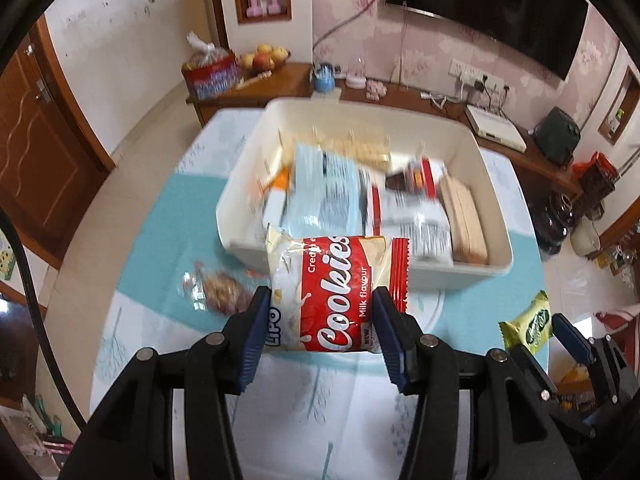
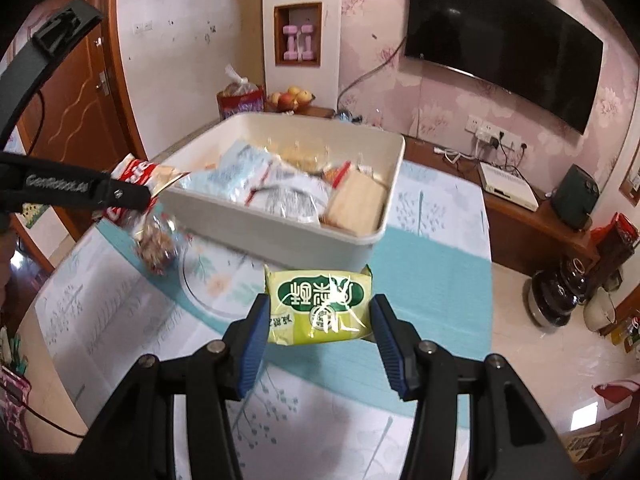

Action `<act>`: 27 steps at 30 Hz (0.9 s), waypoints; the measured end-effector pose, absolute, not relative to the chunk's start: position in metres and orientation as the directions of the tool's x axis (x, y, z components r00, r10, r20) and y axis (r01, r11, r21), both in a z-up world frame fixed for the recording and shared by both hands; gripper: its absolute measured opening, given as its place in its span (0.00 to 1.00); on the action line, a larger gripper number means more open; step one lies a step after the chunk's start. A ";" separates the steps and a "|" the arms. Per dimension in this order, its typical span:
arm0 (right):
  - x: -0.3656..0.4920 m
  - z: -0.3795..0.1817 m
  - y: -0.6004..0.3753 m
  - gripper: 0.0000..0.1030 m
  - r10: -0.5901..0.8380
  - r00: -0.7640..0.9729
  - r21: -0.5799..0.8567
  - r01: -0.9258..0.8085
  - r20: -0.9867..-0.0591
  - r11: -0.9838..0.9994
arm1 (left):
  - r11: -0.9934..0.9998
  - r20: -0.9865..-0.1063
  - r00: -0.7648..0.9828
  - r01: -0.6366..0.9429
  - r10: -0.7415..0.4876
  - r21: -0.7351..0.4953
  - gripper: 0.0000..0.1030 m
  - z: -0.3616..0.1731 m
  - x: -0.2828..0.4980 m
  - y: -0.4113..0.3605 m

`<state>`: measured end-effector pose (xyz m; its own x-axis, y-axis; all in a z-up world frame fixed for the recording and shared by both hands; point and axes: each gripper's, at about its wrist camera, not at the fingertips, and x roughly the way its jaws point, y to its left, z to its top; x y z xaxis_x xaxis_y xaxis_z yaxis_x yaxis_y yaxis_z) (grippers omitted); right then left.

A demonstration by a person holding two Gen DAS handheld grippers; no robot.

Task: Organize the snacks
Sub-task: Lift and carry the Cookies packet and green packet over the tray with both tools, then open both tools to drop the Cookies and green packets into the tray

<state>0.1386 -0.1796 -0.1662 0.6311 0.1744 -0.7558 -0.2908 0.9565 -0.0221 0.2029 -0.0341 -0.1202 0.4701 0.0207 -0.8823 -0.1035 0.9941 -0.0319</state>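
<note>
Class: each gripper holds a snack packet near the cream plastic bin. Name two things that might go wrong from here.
1. The red-and-cream cookie packet is pinched only at its lower end by the left gripper, so it might slip out.
2. The cream plastic bin already looks crowded; the yellow-green packet in the right gripper may land on top and slide.

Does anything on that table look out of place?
One clear nut packet lies alone on the tablecloth beside the bin, while other snacks are in the bin. Nothing looks spilled or torn.

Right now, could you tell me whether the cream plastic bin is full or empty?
Partly full: cream plastic bin holds several snack packets below its rim.
</note>
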 end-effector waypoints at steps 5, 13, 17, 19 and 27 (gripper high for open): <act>0.159 -0.154 -0.174 0.49 0.182 0.659 -0.015 -0.281 -0.730 0.960 | 0.993 -0.863 0.505 -0.106 0.016 -0.044 0.48 -0.119 0.223 -0.024; 0.193 -0.153 -0.155 0.50 0.161 0.677 -0.020 -0.252 -0.718 0.968 | 0.993 -0.849 0.528 -0.088 -0.018 -0.075 0.48 -0.128 0.258 -0.009; 0.211 -0.162 -0.151 0.50 0.135 0.665 -0.022 -0.222 -0.735 0.975 | 0.995 -0.842 0.536 -0.029 -0.063 -0.093 0.49 -0.135 0.276 -0.003; 0.220 -0.167 -0.149 0.50 0.126 0.657 -0.017 -0.207 -0.744 0.978 | 0.995 -0.835 0.545 -0.007 -0.080 -0.099 0.49 -0.136 0.284 -0.001; 0.242 -0.181 -0.141 0.51 0.089 0.629 -0.005 -0.146 -0.773 0.989 | 0.993 -0.833 0.540 0.051 -0.117 -0.106 0.52 -0.147 0.312 0.002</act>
